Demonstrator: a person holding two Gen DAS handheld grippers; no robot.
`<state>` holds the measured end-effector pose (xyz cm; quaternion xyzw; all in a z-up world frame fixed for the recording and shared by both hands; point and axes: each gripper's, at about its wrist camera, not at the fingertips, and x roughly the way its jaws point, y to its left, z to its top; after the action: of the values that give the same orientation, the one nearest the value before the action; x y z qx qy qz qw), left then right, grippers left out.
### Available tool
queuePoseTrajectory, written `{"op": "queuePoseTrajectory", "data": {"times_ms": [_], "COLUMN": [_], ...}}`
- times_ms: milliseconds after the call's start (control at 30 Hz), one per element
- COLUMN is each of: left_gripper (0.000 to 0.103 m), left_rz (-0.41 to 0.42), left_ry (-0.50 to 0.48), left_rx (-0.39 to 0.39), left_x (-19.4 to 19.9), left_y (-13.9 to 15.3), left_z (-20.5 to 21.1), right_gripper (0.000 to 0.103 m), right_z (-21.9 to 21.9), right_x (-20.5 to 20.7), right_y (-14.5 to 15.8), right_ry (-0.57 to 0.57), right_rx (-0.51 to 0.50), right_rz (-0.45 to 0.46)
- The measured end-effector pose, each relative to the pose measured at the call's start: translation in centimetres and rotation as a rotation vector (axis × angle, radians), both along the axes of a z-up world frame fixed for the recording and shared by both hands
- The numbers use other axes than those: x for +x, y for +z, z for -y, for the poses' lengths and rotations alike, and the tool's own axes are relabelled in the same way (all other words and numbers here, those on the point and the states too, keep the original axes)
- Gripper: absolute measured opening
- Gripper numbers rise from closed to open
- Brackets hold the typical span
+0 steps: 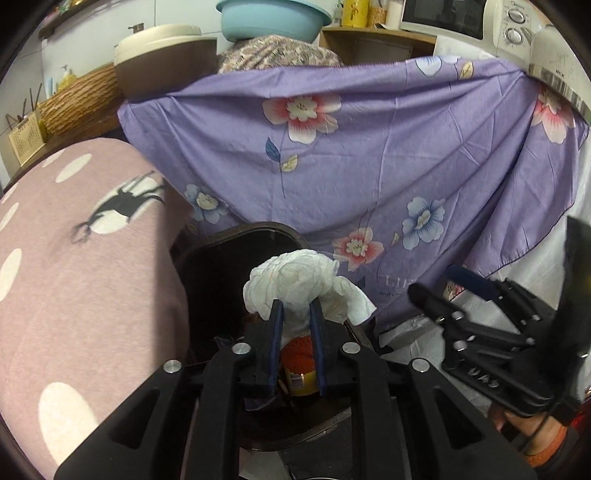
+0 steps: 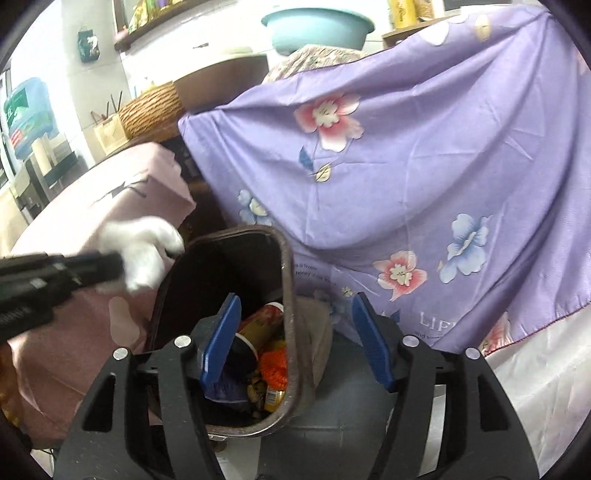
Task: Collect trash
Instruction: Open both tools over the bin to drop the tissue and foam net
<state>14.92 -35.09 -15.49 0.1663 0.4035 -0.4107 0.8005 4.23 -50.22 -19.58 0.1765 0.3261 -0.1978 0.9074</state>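
My left gripper is shut on a crumpled white paper towel and holds it above the open dark trash bin. The bin holds a can, an orange net and other trash. In the right wrist view the left gripper comes in from the left with the towel at the bin's rim. My right gripper is open and empty, its jaws straddling the bin's right wall. It shows at the right of the left wrist view.
A purple floral cloth hangs behind the bin. A pink dotted cloth covers something to the left. A basket, a teal basin and a microwave stand behind.
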Motion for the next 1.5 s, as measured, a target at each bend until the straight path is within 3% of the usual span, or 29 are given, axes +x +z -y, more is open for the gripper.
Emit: {"op": "queuePoseTrajectory", "data": {"times_ms": [100, 167, 333, 667, 767, 967, 1167, 1233, 1333, 1500], "left_gripper": [0.032, 0.049, 0.062, 0.073, 0.079, 0.091, 0.098, 0.098, 0.098, 0.098], "left_rz": [-0.002, -0.002, -0.001, 0.075, 0.099, 0.205, 0.331, 0.378, 0.453, 0.465], "left_ry": [-0.006, -0.006, -0.004, 0.008, 0.018, 0.066, 0.194, 0.213, 0.276, 0.396], "left_rx": [0.017, 0.022, 0.016, -0.031, -0.067, -0.123, -0.184, -0.208, -0.23, -0.276], "left_x": [-0.1, -0.1, -0.3, -1.4, -2.0, -3.2, -4.4, -5.1, -6.3, -7.5], "left_y": [-0.7, -1.1, -1.3, 1.0, 2.2, 5.2, 8.2, 9.0, 9.9, 10.8], "left_z": [0.7, 1.0, 1.1, -0.3, -1.4, -4.1, -9.2, -11.1, -14.2, -18.7], "right_gripper": [0.064, 0.065, 0.067, 0.068, 0.076, 0.077, 0.081, 0.092, 0.097, 0.097], "right_z": [0.4, 0.6, 0.9, 0.7, 0.3, -0.7, -3.4, -4.9, -8.0, -13.6], "right_x": [-0.7, -1.0, -1.9, -2.4, -2.6, -2.9, -3.4, -3.7, -4.4, -5.9], "right_y": [0.3, 0.4, 0.7, 1.9, 2.4, 4.0, 7.2, 8.5, 10.4, 12.5], "right_ry": [-0.022, -0.032, -0.053, -0.064, -0.065, -0.043, -0.008, 0.008, 0.047, 0.133], "right_rx": [0.001, 0.002, 0.005, -0.006, -0.011, -0.022, -0.078, -0.107, -0.164, -0.243], "right_rz": [0.009, 0.013, 0.025, 0.041, 0.053, 0.081, 0.142, 0.179, 0.245, 0.316]}}
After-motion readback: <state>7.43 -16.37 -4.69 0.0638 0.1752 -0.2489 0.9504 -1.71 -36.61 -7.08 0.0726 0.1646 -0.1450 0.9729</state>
